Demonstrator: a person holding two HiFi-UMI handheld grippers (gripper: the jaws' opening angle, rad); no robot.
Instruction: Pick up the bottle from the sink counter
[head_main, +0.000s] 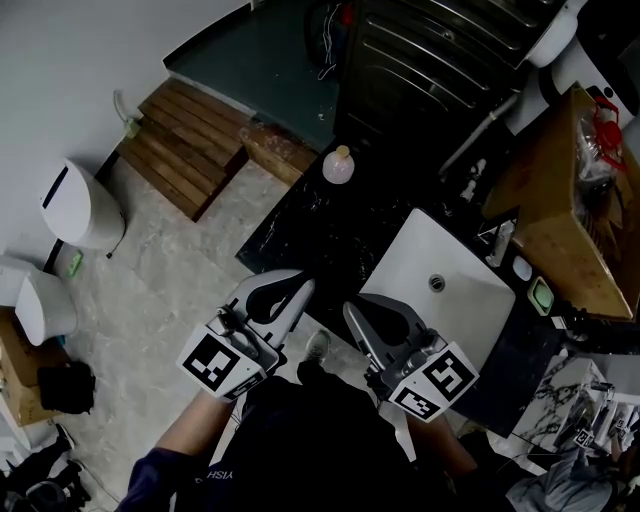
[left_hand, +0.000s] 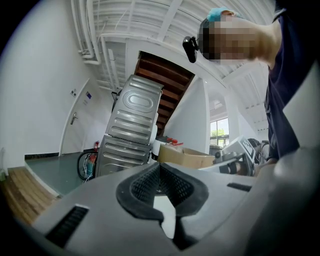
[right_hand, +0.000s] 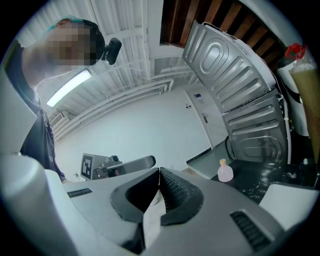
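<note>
One bottle (head_main: 338, 165) well beyond both tongs (head_main: 306, 285) (head_main: 349, 309)

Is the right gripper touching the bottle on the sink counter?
Apart. Head view shows the right gripper short of the bottle, bare dark counter between them.

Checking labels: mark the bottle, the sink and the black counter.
bottle (head_main: 338, 166), head view, its round pink body.
sink (head_main: 420, 250), head view, bare white basin floor.
black counter (head_main: 315, 235), head view, bare top left of the sink.
</note>
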